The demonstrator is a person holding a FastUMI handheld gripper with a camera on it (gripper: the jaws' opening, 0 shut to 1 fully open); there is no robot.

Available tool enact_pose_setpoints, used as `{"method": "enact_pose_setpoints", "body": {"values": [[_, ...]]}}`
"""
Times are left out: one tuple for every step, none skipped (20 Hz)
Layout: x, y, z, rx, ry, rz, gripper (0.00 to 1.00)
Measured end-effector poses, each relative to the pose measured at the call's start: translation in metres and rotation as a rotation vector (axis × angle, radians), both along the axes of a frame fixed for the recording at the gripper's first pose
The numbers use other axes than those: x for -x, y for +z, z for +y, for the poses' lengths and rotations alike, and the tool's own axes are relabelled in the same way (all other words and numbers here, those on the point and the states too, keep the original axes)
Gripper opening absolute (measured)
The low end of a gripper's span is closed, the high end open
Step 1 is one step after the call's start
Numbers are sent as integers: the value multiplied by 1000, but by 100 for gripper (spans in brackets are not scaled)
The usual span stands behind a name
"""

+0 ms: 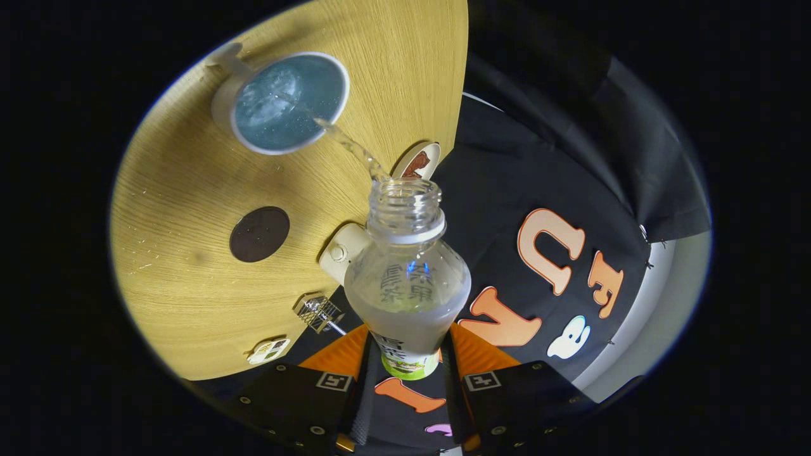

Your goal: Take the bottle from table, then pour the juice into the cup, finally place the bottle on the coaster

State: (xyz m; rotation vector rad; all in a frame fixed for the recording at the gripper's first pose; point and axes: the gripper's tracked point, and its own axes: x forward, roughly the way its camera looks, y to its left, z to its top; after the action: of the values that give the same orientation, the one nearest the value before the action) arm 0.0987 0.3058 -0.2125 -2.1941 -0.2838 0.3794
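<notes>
Two fingers of the hand-held gripper (408, 370) pressed against opposite sides of the clear plastic bottle (408, 278), clamped on its lower body near the green label band. Bottle tipped forward and away from the fingers, uncapped threaded neck pointing toward the tabletop, pale liquid pooled in its lower half. Thin clear stream of juice (351, 144) arcing from the mouth into the white cup with blue-tinted inside (282, 104), frothing where it lands. Cup standing on the pale wood-grain round tabletop (190, 190), well beyond the fingers. Dark round coaster (260, 234) lying flat on the wood between cup and bottle, apart from both, bare. Small cream cylinder with a knob end (341, 251) just beside the bottle's shoulder, partly behind it. Card with a brown picture (418, 163) peeking out past the bottle mouth at the tabletop's edge. Small wire object (317, 311) and pale little item (268, 350) near the tabletop rim, close to the fingers.
</notes>
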Motion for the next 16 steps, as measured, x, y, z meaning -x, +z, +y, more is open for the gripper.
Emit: {"method": "enact_pose_setpoints", "body": {"values": [[0,1,1,4,7,-3,50],[0,2,2,10,14,-10,50],[-1,2,3,16,19,-14,50],[0,3,5,19,29,-16,50],[-1,3,5,26,31,-19,50],[0,4,6,31,36,-23,50],[0,4,7,37,39,-22,49],[0,4,7,41,41,-21,50],[0,4,7,41,40,-23,50],[0,4,7,37,41,-25,50],[0,5,7,35,39,-26,50],[0,4,6,36,38,-26,50],[0,5,7,40,40,-28,49],[0,5,7,42,41,-30,49],[0,5,6,44,41,-31,50],[0,6,6,46,42,-34,50]]}}
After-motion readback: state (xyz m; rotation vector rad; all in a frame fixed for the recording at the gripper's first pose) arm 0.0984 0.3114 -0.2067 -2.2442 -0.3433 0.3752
